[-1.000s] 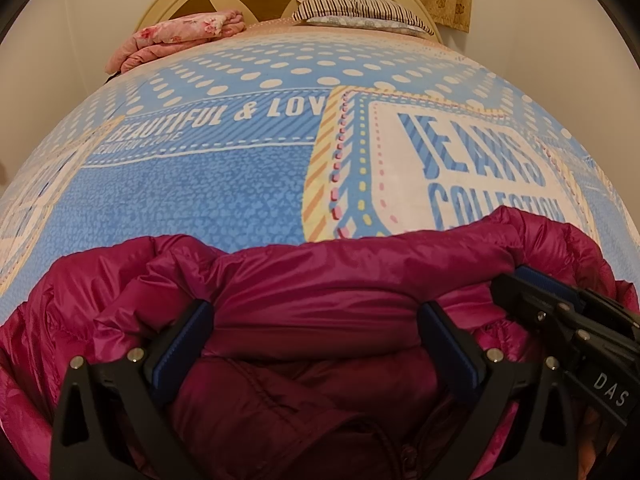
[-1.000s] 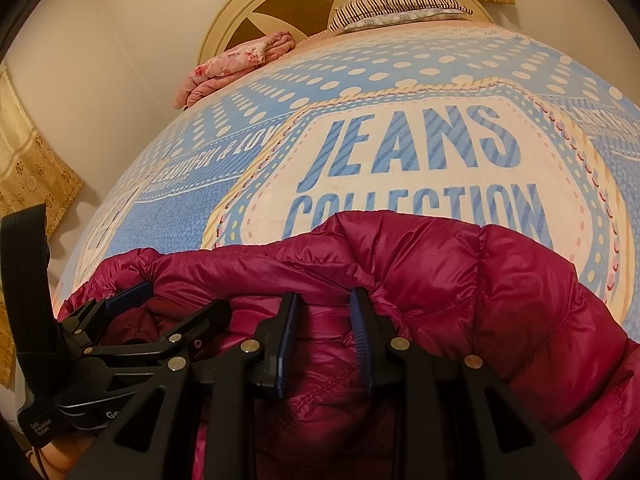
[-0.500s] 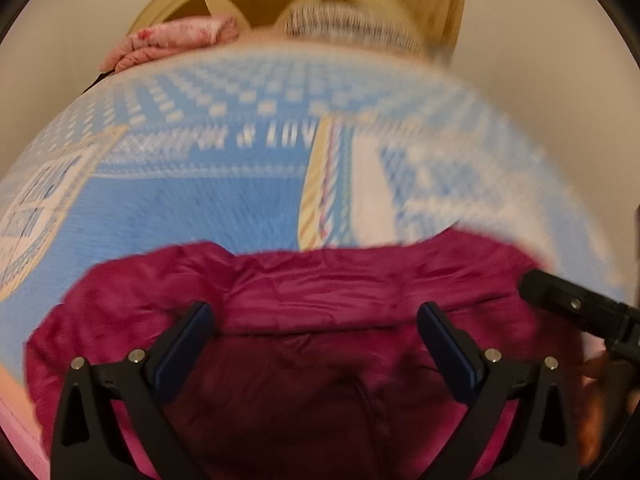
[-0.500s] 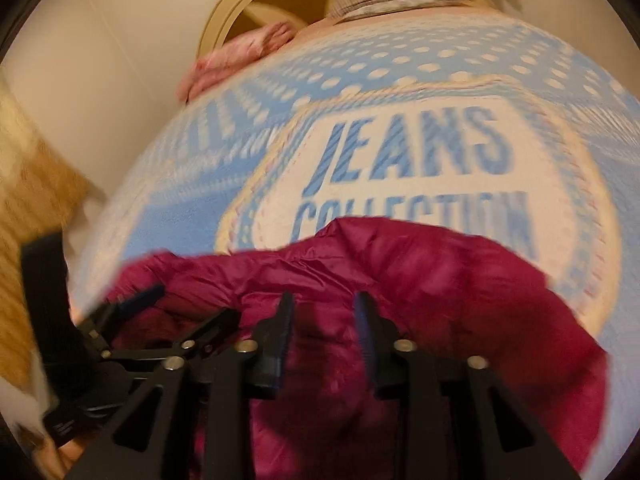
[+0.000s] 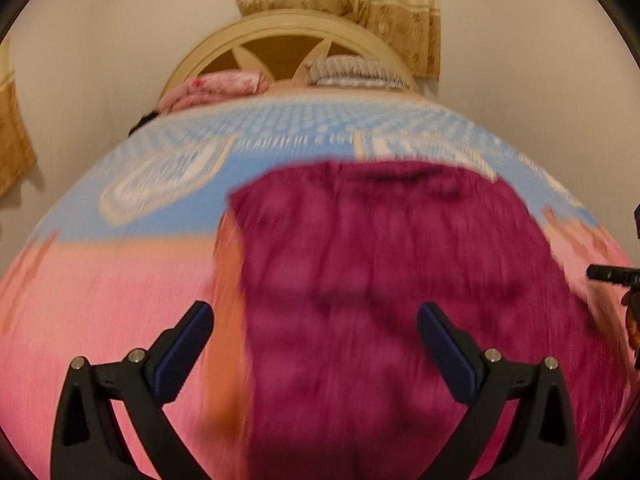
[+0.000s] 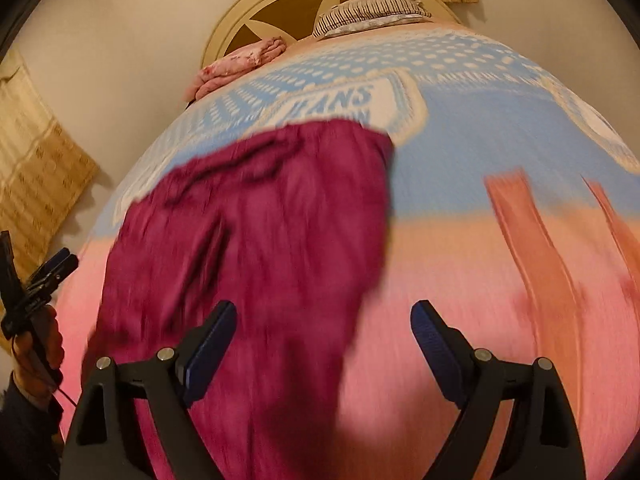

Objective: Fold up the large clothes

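- both tongs, left (image 5: 316,336) and right (image 6: 324,332), have pulled back from the jacket (image 5: 380,280); the right's jaws have just been opening, nothing between them.
- both are released, gripping nothing.
- the jacket looks puffy, light and slippery; pinch a hem corner or seam.

Both hand-held grippers (image 5: 314,346) (image 6: 324,340) wide open

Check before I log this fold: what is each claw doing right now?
Left claw: open, holding nothing.
Right claw: open after just widening, jacket released.
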{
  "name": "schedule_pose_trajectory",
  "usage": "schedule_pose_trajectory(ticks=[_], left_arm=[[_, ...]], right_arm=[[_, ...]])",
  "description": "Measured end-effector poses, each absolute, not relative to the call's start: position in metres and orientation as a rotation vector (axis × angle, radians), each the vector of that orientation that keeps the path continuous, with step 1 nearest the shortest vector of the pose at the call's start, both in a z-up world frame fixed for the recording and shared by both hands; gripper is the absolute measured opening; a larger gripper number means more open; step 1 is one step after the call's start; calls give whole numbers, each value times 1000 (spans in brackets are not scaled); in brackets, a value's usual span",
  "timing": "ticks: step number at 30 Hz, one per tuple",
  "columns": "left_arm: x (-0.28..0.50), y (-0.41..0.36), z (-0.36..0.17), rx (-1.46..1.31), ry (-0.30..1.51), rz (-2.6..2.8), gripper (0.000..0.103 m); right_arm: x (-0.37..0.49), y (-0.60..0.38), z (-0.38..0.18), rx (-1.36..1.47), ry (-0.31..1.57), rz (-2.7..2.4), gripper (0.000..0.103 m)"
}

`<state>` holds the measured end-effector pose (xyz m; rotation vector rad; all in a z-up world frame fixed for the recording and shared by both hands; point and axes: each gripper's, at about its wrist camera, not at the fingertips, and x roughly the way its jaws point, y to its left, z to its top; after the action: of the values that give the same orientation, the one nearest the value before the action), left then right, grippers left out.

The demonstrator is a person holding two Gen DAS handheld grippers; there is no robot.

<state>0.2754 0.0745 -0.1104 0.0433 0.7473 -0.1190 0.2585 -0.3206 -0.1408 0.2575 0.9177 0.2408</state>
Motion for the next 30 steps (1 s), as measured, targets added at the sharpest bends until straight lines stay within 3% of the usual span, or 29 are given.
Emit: schedule_pose_trajectory(ticks=[5,15,19,24,26,30], left_arm=[[198,100,-148,51,801,-45,103],[146,102,-187,-95,907,-75,103],[138,96,-188,-91,911,-97,103],[128,84,-190,-72,925,-140,102],[123,84,-190,-70,929,-142,99],[114,88,-192,-82,935,-150,98]], right_arm=[[168,-341,-160,313,931,194,89],[73,-333,-172,293,918,177,89],[60,-327,-175,329,938,221,69],[54,-325,-179,384,937,268,56],[52,-326,-182,423,946,289,45],[48,-326,-184,456,956,321,37]])
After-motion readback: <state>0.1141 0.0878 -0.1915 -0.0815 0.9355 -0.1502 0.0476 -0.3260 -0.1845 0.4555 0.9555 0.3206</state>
